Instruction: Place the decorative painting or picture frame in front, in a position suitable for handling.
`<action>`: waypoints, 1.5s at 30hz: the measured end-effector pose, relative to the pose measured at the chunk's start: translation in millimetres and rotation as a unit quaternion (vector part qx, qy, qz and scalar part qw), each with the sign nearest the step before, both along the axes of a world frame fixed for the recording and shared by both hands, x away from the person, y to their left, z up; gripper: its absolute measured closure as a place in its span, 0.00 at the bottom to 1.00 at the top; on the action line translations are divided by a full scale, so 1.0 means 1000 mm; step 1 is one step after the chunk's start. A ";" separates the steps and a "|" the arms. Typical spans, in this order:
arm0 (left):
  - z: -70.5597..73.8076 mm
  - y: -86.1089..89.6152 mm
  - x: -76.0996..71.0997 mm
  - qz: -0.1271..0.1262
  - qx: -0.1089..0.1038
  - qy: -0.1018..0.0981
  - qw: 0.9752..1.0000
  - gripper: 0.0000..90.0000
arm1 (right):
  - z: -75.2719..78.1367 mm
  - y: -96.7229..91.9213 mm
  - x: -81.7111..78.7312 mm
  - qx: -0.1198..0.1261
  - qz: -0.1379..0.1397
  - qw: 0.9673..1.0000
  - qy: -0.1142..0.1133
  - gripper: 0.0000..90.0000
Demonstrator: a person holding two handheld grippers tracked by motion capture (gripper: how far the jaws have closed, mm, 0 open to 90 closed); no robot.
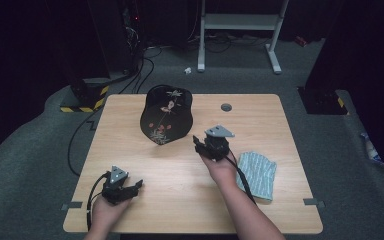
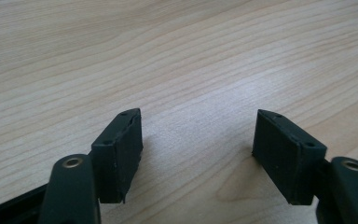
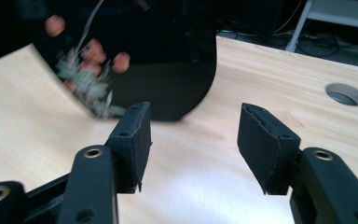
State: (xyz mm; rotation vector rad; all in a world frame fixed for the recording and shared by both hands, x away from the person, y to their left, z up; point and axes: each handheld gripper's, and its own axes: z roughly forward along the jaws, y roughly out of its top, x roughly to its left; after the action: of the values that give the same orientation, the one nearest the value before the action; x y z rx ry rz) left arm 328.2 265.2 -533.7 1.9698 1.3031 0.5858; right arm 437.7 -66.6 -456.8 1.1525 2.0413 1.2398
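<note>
The black lacquered tray point(image 1: 166, 115), painted with flowers, stands at the far middle of the desk point(image 1: 180, 200), and its shape is hard to read from the high view: it seems to rest on its lower edge and lean back, but what props it cannot be made out. In the right gripper view the tray point(image 3: 168, 60) is blurred and cut off at the top and left edges, so only its rounded lower corner and some smeared red and green painting show. The room beyond the desk is dark, with cables and a white frame only faintly visible. The right tongs point(image 1: 200, 143) are held above the desk just to the right of the tray's lower edge, pointing towards it but apart from it; in the right gripper view the right tongs point(image 3: 193, 140) stand parted with nothing but bare wood between them, and the tray's corner lies just beyond the left-hand pad. The left tongs point(image 1: 136, 186) sit low near the front left of the desk, well apart from the tray; in the left gripper view the left tongs point(image 2: 198, 154) gape wide over plain wood grain and hold nothing. A folded patterned cloth point(image 1: 258, 174) lies beside the right forearm, partly covered by the trailing cable.
</note>
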 end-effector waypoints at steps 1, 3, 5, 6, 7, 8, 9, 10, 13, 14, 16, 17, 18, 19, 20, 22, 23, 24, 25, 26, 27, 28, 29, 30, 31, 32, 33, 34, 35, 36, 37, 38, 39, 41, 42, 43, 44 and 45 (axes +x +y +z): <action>0.000 0.000 0.000 0.000 0.000 0.000 1.000 0.37 | 0.000 -0.003 -0.007 -0.004 0.002 1.000 -0.003 0.48; 0.000 0.000 0.000 0.000 0.001 0.000 1.000 0.37 | 0.000 -0.015 -0.027 -0.011 0.005 1.000 -0.013 0.48; 0.000 0.000 0.001 0.006 0.001 0.002 1.000 0.37 | -0.002 -0.024 -0.041 -0.013 0.004 1.000 -0.018 0.48; 0.000 0.000 0.001 0.014 0.000 0.002 1.000 0.34 | -0.004 -0.031 -0.050 -0.018 0.003 1.000 -0.025 0.47; 0.000 0.000 0.001 0.018 -0.002 0.002 1.000 0.34 | -0.006 -0.042 -0.062 -0.024 0.004 0.999 -0.029 0.49; 0.000 0.001 0.001 0.019 0.001 0.002 1.000 0.34 | -0.006 -0.042 -0.062 -0.024 0.004 0.999 -0.029 0.49; 0.000 0.000 0.000 0.020 0.001 0.002 1.000 0.34 | -0.007 -0.047 -0.067 -0.025 0.007 0.999 -0.028 0.51; 0.000 0.000 0.000 0.021 0.001 0.001 1.000 0.34 | -0.008 -0.059 -0.078 -0.030 0.012 0.999 -0.028 0.52; 0.000 0.001 -0.001 0.021 0.000 0.000 1.000 0.41 | -0.008 -0.080 -0.095 -0.032 0.010 0.999 -0.037 0.53; 0.002 0.001 -0.002 0.024 0.000 0.003 1.000 0.41 | -0.008 -0.080 -0.095 -0.032 0.010 0.999 -0.037 0.53; 0.002 0.001 -0.002 0.031 0.000 0.004 1.000 0.46 | -0.007 -0.094 -0.105 -0.031 0.003 0.999 -0.043 0.53; 0.003 0.001 0.000 0.033 0.001 0.006 0.999 0.47 | -0.009 -0.107 -0.114 -0.036 -0.016 0.998 -0.050 0.52; 0.004 0.000 0.002 0.034 0.002 0.005 0.999 0.47 | -0.010 -0.113 -0.118 -0.034 -0.021 0.998 -0.054 0.52; 0.007 -0.001 0.003 0.032 0.001 0.001 0.999 0.47 | -0.010 -0.113 -0.118 -0.034 -0.021 0.998 -0.054 0.52; 0.011 -0.002 0.005 0.030 -0.002 -0.006 1.000 0.49 | -0.012 -0.119 -0.121 -0.029 -0.024 0.998 -0.053 0.52; 0.019 -0.004 0.010 0.026 -0.004 -0.013 1.000 0.49 | -0.016 -0.130 -0.125 -0.028 -0.027 0.998 -0.052 0.53; 0.022 -0.005 0.012 0.028 -0.007 -0.014 0.999 0.48 | -0.017 -0.131 -0.125 -0.029 -0.026 0.998 -0.048 0.52; 0.024 -0.005 0.015 0.027 -0.007 -0.015 0.999 0.47 | -0.019 -0.133 -0.125 -0.032 -0.025 0.998 -0.044 0.51; 0.026 -0.006 0.017 0.028 -0.011 -0.016 0.999 0.47 | -0.019 -0.134 -0.124 -0.034 -0.025 0.998 -0.041 0.50; 0.030 -0.006 0.021 0.027 -0.018 -0.018 0.999 0.46 | -0.020 -0.135 -0.124 -0.034 -0.026 0.998 -0.039 0.49; 0.033 -0.006 0.025 0.024 -0.028 -0.020 0.999 0.44 | -0.023 -0.137 -0.123 -0.031 -0.025 0.999 -0.033 0.48; 0.038 -0.006 0.032 0.021 -0.038 -0.020 0.999 0.44 | -0.023 -0.136 -0.122 -0.029 -0.025 0.999 -0.030 0.48; 0.038 -0.006 0.032 0.021 -0.038 -0.020 0.999 0.42 | -0.023 -0.136 -0.122 -0.029 -0.025 0.999 -0.030 0.48; 0.041 -0.007 0.036 0.021 -0.041 -0.023 0.999 0.42 | -0.025 -0.136 -0.122 -0.029 -0.024 0.999 -0.028 0.49; 0.044 -0.009 0.040 0.019 -0.042 -0.028 0.999 0.41 | -0.027 -0.135 -0.120 -0.026 -0.021 0.999 -0.021 0.48; 0.046 -0.009 0.042 0.018 -0.041 -0.030 0.999 0.41 | -0.027 -0.135 -0.120 -0.026 -0.021 0.999 -0.021 0.48; 0.050 -0.011 0.047 0.017 -0.041 -0.032 0.998 0.41 | -0.028 -0.134 -0.120 -0.027 -0.019 0.999 -0.019 0.48; 0.052 -0.012 0.051 0.016 -0.042 -0.038 0.998 0.40 | -0.028 -0.132 -0.120 -0.029 -0.017 0.999 -0.018 0.47; 0.055 -0.013 0.055 0.016 -0.041 -0.040 0.998 0.40 | -0.027 -0.131 -0.121 -0.031 -0.015 0.999 -0.020 0.47; 0.058 -0.014 0.059 0.016 -0.041 -0.044 0.998 0.39 | -0.027 -0.130 -0.122 -0.031 -0.014 0.999 -0.022 0.47; 0.062 -0.015 0.066 0.015 -0.044 -0.049 0.998 0.39 | -0.026 -0.130 -0.123 -0.031 -0.014 0.999 -0.023 0.47; 0.064 -0.015 0.070 0.015 -0.046 -0.053 0.997 0.38 | -0.025 -0.130 -0.125 -0.029 -0.013 0.999 -0.025 0.48; 0.067 -0.015 0.076 0.013 -0.052 -0.057 0.997 0.38 | -0.025 -0.130 -0.125 -0.029 -0.013 0.999 -0.025 0.48; 0.074 -0.014 0.092 0.016 -0.062 -0.056 0.996 0.37 | -0.024 -0.133 -0.126 -0.019 -0.015 0.999 -0.036 0.53; 0.075 -0.014 0.096 0.017 -0.065 -0.055 0.996 0.37 | -0.024 -0.133 -0.126 -0.019 -0.015 0.999 -0.036 0.53; 0.077 -0.015 0.102 0.017 -0.065 -0.055 0.996 0.36 | -0.023 -0.133 -0.127 -0.016 -0.017 0.999 -0.039 0.53; 0.079 -0.015 0.106 0.019 -0.061 -0.056 0.996 0.36 | -0.022 -0.134 -0.126 -0.011 -0.017 0.999 -0.038 0.53; 0.082 -0.015 0.111 0.020 -0.060 -0.058 0.996 0.36 | -0.022 -0.134 -0.126 -0.009 -0.017 0.999 -0.038 0.52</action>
State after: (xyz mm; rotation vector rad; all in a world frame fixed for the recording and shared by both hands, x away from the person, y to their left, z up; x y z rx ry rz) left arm 438.8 249.9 -452.1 1.7896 1.2780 0.6158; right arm 311.6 -200.3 -478.9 1.1101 1.9671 1.2272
